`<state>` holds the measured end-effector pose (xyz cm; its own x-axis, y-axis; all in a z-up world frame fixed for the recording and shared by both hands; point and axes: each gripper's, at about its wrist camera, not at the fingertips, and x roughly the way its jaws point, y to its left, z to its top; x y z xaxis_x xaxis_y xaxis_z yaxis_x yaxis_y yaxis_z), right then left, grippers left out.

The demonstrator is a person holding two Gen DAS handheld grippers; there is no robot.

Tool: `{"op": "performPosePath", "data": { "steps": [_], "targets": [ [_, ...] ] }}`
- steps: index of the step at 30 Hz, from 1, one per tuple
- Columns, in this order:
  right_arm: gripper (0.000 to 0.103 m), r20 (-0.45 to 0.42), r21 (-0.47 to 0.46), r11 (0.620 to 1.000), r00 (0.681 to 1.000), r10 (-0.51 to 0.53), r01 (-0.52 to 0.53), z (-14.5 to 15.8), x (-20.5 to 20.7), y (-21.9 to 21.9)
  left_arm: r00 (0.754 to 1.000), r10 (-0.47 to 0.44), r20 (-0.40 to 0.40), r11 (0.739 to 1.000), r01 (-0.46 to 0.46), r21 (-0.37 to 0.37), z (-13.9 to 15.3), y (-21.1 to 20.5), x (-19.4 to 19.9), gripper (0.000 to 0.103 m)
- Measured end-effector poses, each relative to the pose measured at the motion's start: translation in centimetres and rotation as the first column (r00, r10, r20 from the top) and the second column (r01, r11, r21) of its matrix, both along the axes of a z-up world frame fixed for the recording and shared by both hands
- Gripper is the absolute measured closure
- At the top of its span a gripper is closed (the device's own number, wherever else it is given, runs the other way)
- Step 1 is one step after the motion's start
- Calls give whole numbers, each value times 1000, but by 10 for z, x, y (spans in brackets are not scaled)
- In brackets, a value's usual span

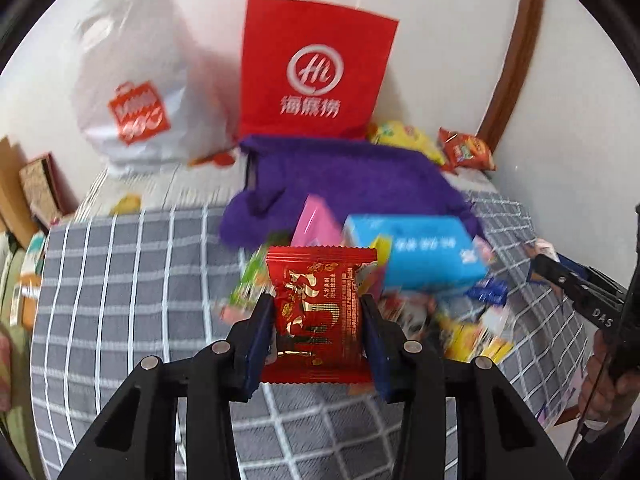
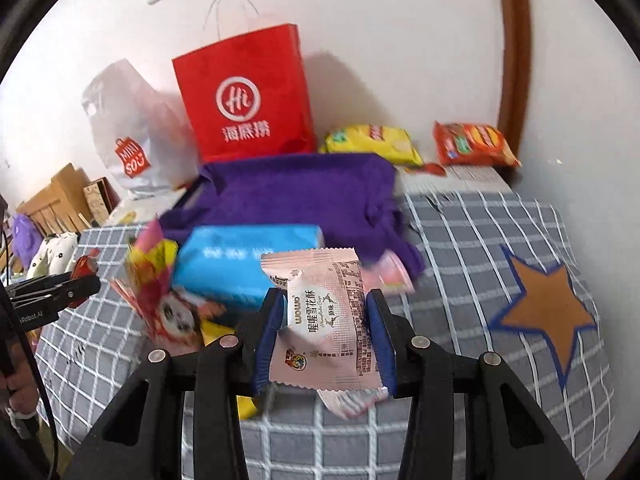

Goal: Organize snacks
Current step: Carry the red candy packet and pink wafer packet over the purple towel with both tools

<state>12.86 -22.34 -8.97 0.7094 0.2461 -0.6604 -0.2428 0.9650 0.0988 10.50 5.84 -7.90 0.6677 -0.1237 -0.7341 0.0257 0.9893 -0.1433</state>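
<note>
Red snack packet (image 1: 318, 312) sits clamped betw. the blue pads of the left gripper (image 1: 319, 316), held upright above the grid cloth, gripper closed onto its sides. Pink snack packet (image 2: 326, 320) is pinched the same way in the right gripper (image 2: 325, 330), w/ a second pink wrapper edge showing just under it; that gripper is closed on it too.

Behind both packets lies the snack pile (image 2: 160, 300) on the grey checked cloth (image 2: 460, 232): a blue box (image 2: 244, 264) on its side, a pink pack (image 1: 314, 220) leaning next to it, plus mixed yellow, green and red wrappers, blurred. A purple cloth (image 2: 296, 196) is spread just behind the box.

Further back, against the wall, stand a red paper bag (image 2: 244, 92) and, to its left, a white plastic bag (image 2: 132, 132). Right of the red bag lie a yellow chip bag (image 2: 372, 142) and an orange-red snack bag (image 2: 472, 144), near each other but apart. An orange star patch (image 2: 544, 312) marks the cloth at right.
</note>
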Motion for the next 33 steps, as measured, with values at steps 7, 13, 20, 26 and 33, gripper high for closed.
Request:
{"op": "performPosePath", "data": {
  "steps": [7, 13, 20, 26, 33],
  "targets": [
    [61, 18, -35, 999, 1000, 6, -6, 25, 43, 20, 998, -24, 53, 1000, 24, 2, 34, -10, 42, 63],
    [61, 41, -8, 1000, 999, 13, -13, 41, 85, 35, 996, -34, 77, 999, 35, -16, 59, -9, 88, 63],
    [61, 73, 13, 1000, 997, 24, -25, 58, 133, 54, 994, -50, 96, 997, 56, -57, 74, -2, 145, 63],
    [61, 48, 36, 999, 999, 16, -18, 54, 180, 65, 994, -75, 79, 994, 81, -74, 67, 4, 189, 63],
    [61, 8, 26, 999, 999, 33, -34, 26, 223, 75, 999, -34, 18, 992, 36, -117, 32, 23, 225, 63]
  ]
}}
